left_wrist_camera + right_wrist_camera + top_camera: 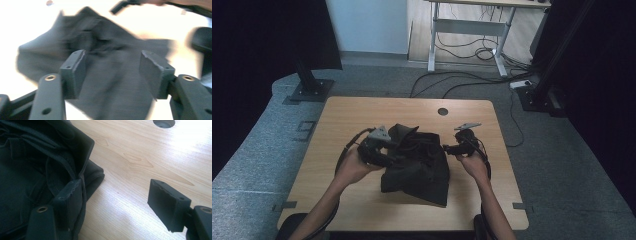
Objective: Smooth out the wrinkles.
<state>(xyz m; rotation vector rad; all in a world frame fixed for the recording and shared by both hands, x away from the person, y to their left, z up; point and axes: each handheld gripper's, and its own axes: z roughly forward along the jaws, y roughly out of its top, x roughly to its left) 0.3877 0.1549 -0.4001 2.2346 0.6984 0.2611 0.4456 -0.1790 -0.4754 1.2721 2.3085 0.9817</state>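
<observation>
One black garment (417, 162) lies crumpled at the middle of one wooden table (342, 120), its bulk spreading toward 6 o'clock. Two grippers flank it, one per hand. The left gripper (393, 154) sits at the garment's 9 o'clock edge, touching or just over the cloth in the high view. In the left gripper view, its two jaws stand well apart, with blurred dark fabric (110, 82) behind the gap and nothing pinched between the pads. The right gripper (448, 148) is at the garment's 3 o'clock edge. In the right gripper view, its two jaws stand wide, one pad (71, 200) against the cloth's folded edge (85, 170), the other over bare wood, gripping nothing. One round hole (442, 111) marks the table at 12 o'clock.
</observation>
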